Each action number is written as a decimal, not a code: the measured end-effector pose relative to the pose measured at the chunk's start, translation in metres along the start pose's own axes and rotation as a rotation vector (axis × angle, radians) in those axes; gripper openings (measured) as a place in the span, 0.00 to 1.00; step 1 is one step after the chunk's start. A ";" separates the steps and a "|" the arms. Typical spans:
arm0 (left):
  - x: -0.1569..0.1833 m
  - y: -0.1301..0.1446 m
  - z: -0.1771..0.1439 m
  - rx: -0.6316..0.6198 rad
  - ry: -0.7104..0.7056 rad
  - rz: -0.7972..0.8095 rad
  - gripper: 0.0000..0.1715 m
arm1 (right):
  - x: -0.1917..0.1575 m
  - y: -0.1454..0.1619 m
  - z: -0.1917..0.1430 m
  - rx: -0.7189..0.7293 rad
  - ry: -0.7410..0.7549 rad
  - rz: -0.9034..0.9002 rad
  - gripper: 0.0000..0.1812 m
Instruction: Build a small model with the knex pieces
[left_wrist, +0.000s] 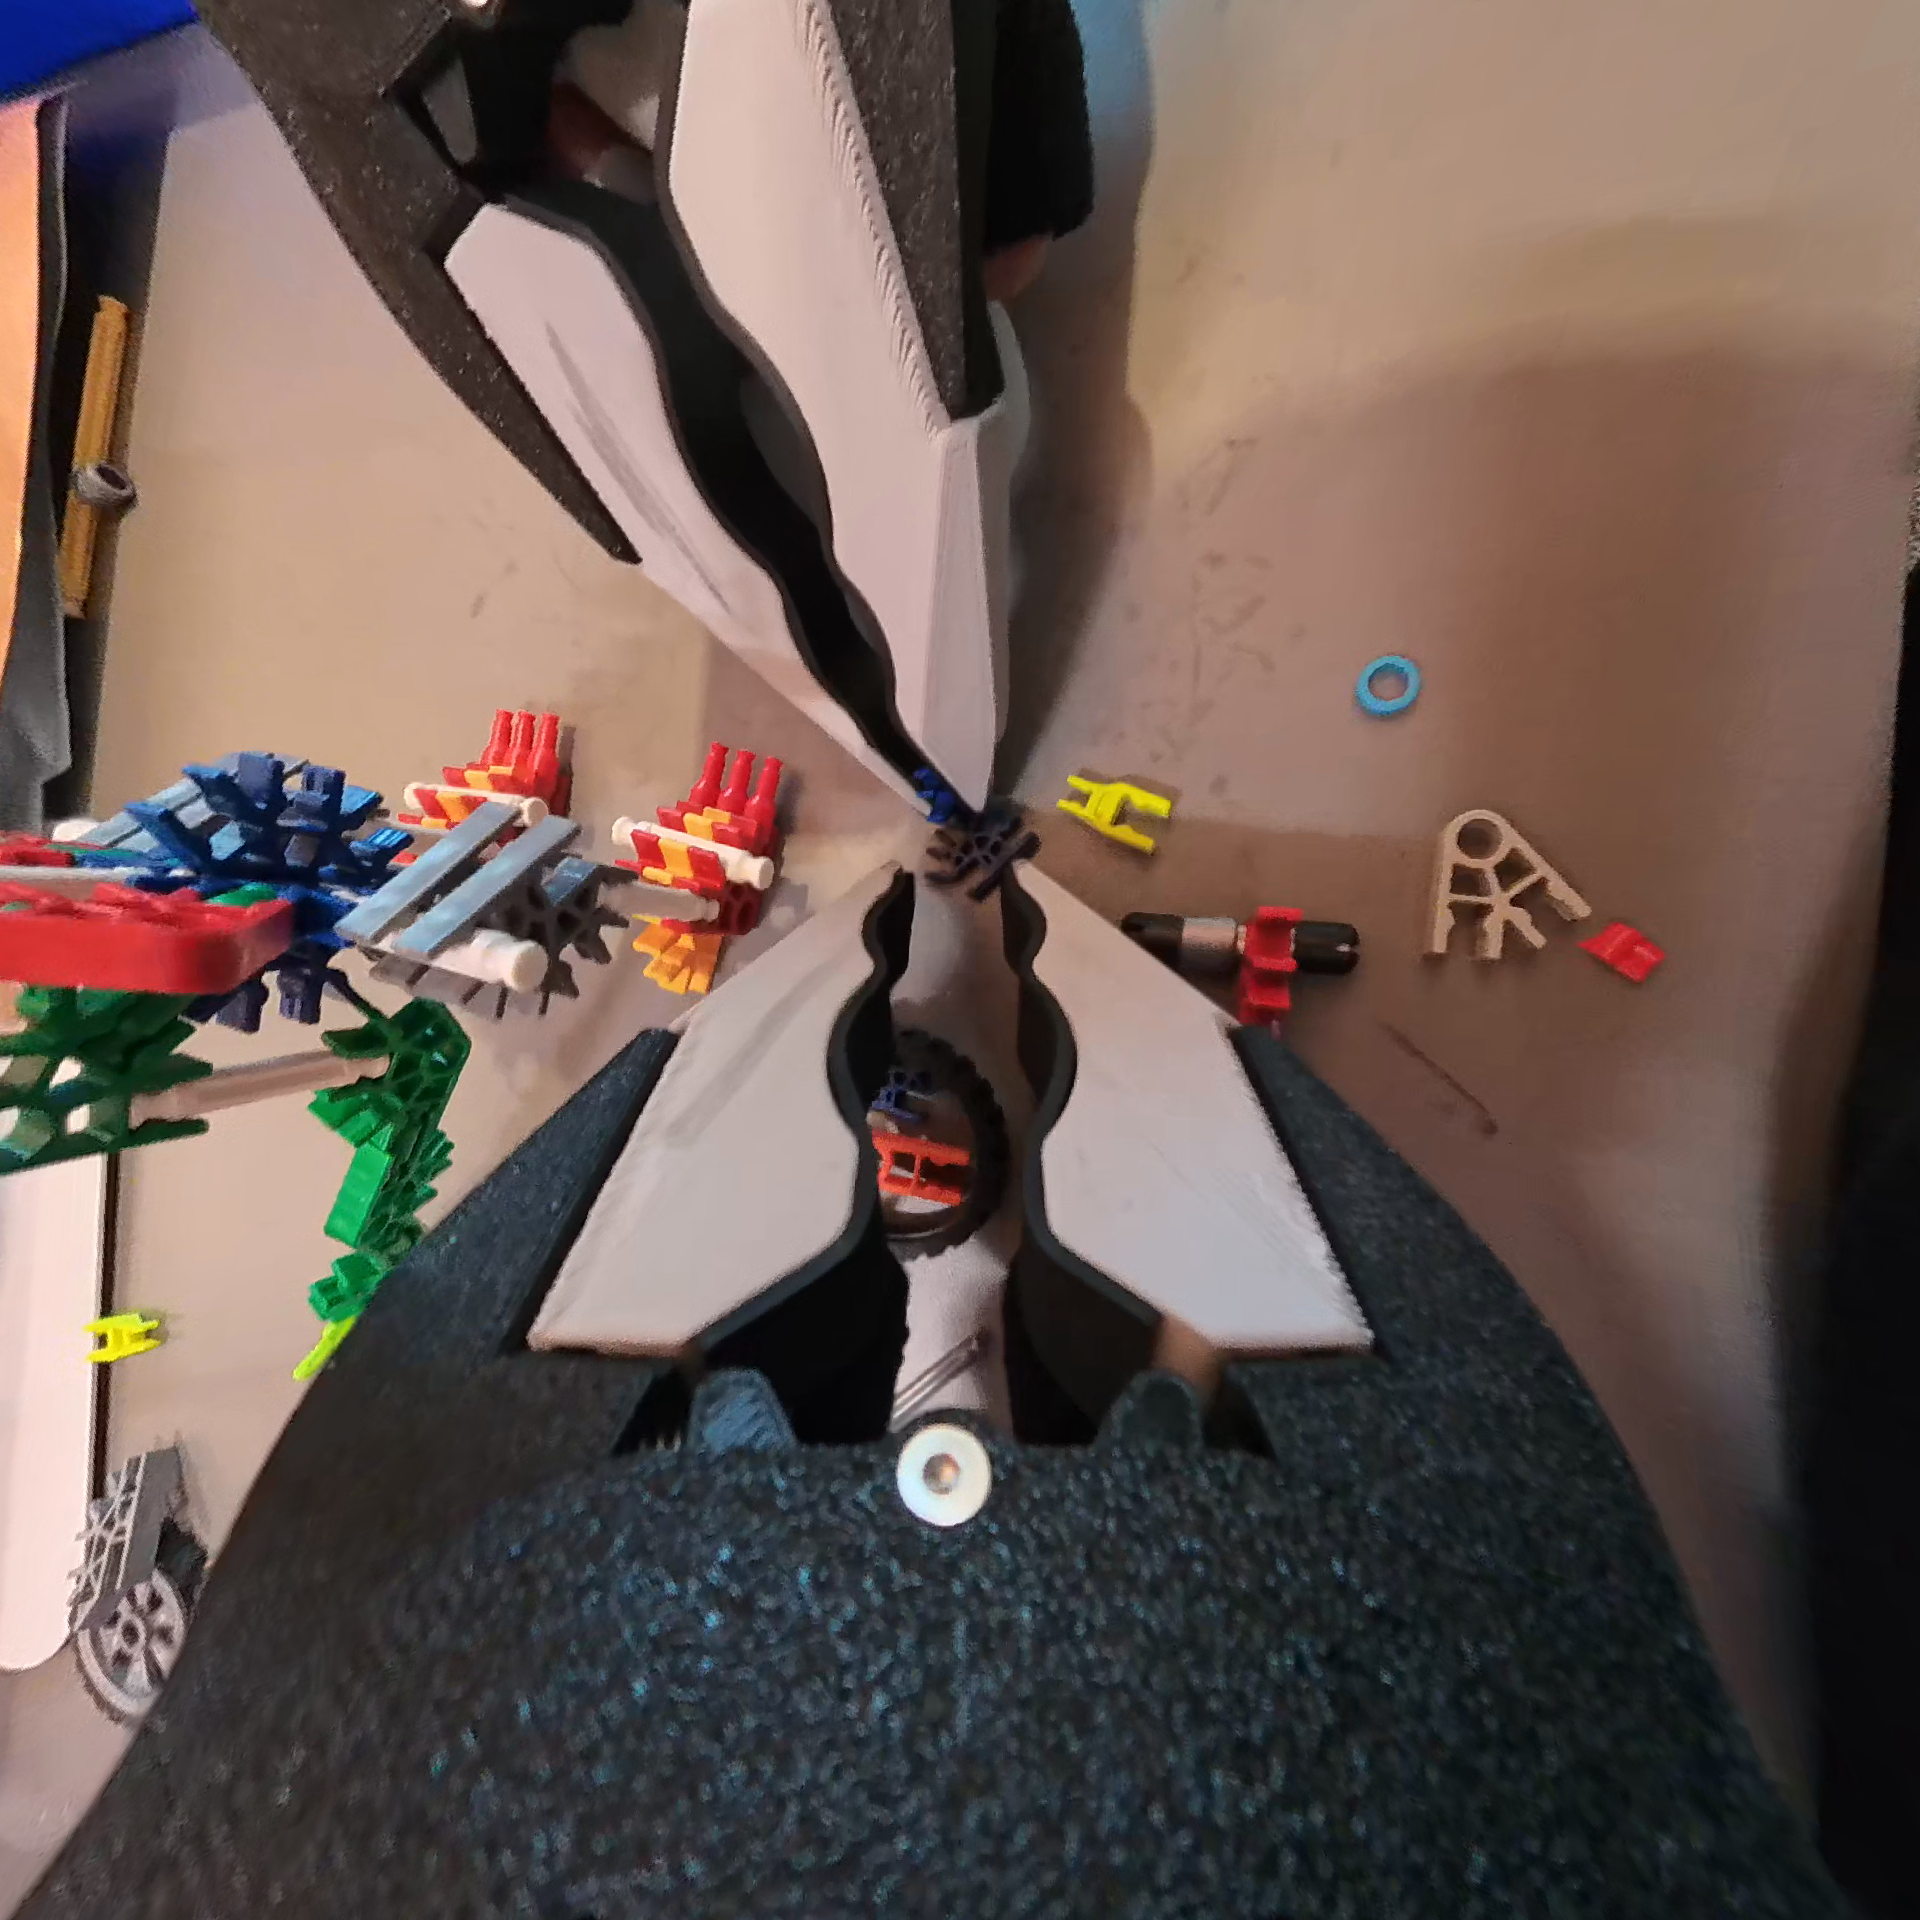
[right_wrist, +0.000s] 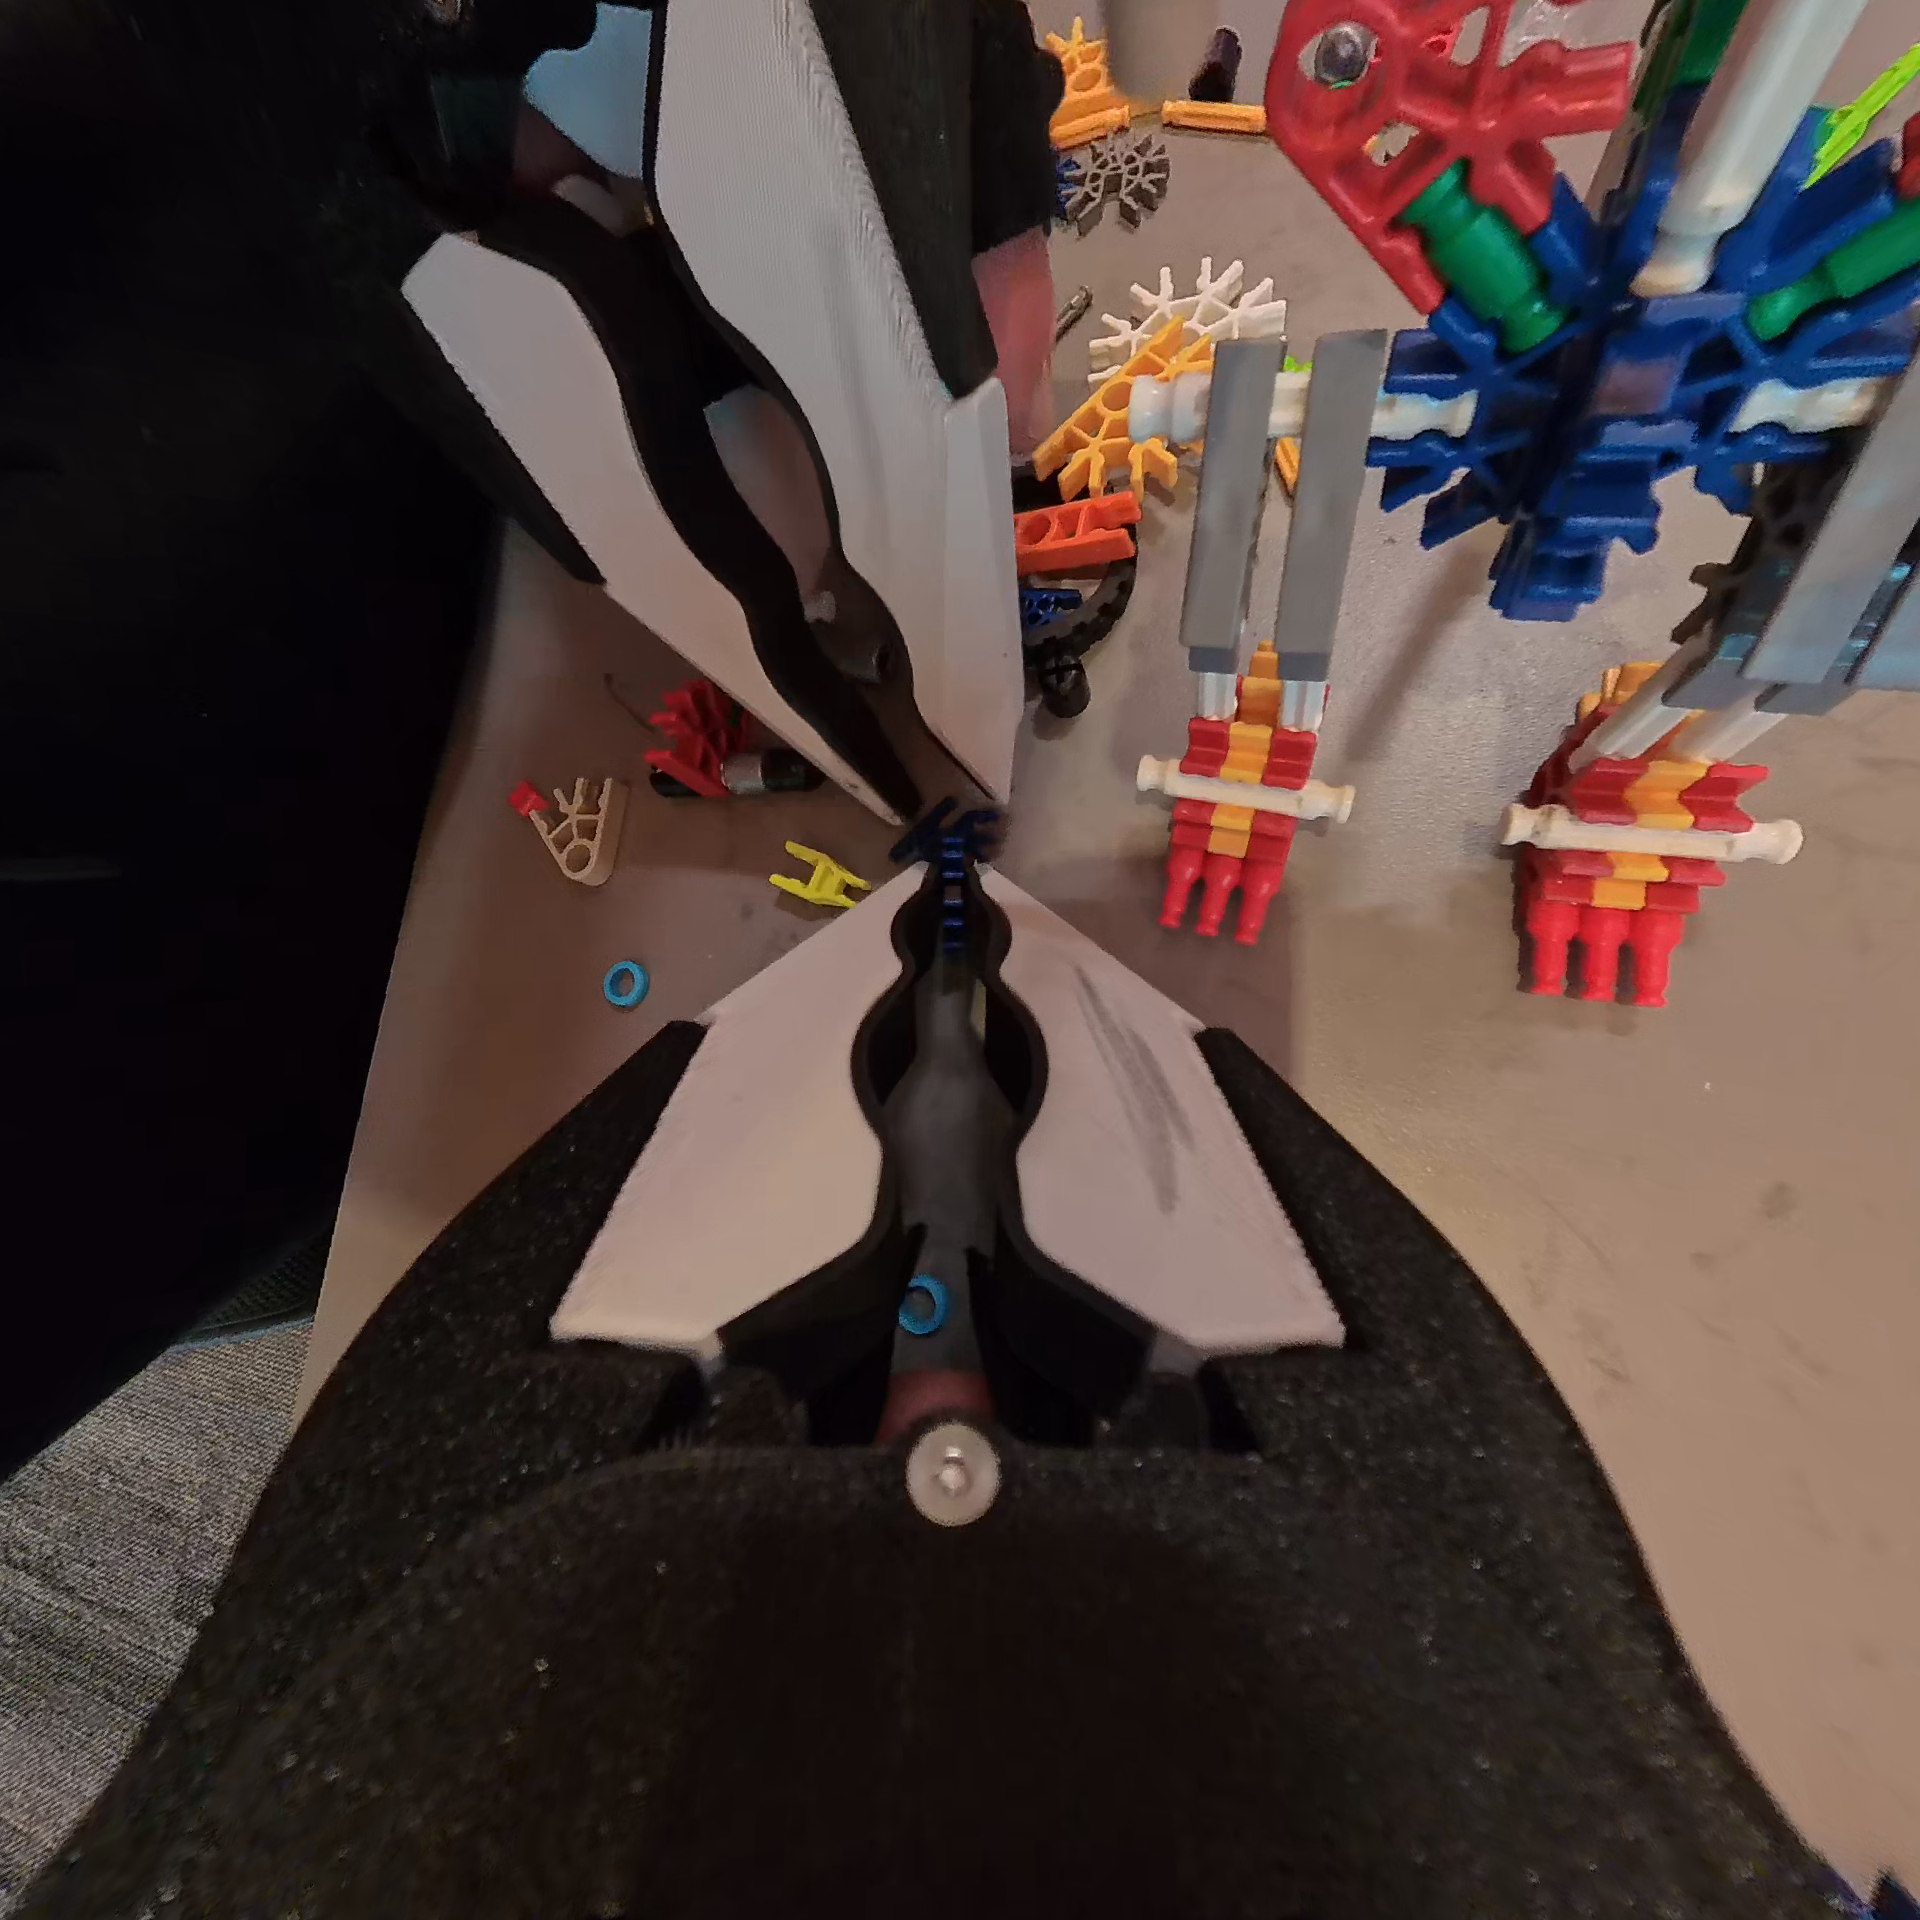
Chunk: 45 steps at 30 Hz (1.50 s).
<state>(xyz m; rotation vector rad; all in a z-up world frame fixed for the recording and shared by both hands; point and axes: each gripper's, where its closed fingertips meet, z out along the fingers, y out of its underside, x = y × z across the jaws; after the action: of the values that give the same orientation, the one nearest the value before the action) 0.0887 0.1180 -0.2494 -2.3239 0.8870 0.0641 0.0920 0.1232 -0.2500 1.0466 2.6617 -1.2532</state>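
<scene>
Both grippers meet tip to tip over the tan table (right_wrist: 1558, 1299), each pinching a small toothed construction-toy connector. The left gripper (left_wrist: 961, 873) has its fingers pressed together at the tips on a dark blue-black snowflake connector (left_wrist: 982, 850); the right gripper (right_wrist: 951, 878) is likewise clamped on a blue connector (right_wrist: 951, 847), held edge-on between its pads, and the two pieces touch or interlock where the tips converge, though which I cannot tell. These look like light, stiff plastic parts with thin spokes, so they would sit best gripped flat across the hub, and might twist or pop loose if pinched on a single spoke. Just beside the tips lies a yellow clip (right_wrist: 818, 878), a little farther a blue ring (right_wrist: 623, 982) and a tan fan-shaped connector (left_wrist: 1496, 888), with a black rod carrying a red connector (left_wrist: 1252, 951) nearby. Beyond, to the right gripper's right, stands a multicolour built model (right_wrist: 1621, 395) on red-and-yellow stacked feet (right_wrist: 1242, 821). More loose pieces lie farthest off.
</scene>
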 end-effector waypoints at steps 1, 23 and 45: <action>0.000 0.000 -0.001 0.003 0.000 -0.003 0.08 | 0.000 0.000 -0.001 0.000 0.001 -0.001 0.02; 0.003 -0.002 0.002 0.008 -0.003 0.040 0.08 | 0.005 0.000 -0.007 0.008 -0.007 0.034 0.02; -0.009 0.003 -0.006 0.015 -0.052 0.010 0.05 | 0.007 -0.001 -0.012 0.015 -0.005 0.044 0.02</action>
<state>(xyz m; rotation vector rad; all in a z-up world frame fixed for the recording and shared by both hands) 0.0789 0.1180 -0.2435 -2.2935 0.8703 0.1218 0.0884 0.1348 -0.2434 1.0964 2.6144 -1.2682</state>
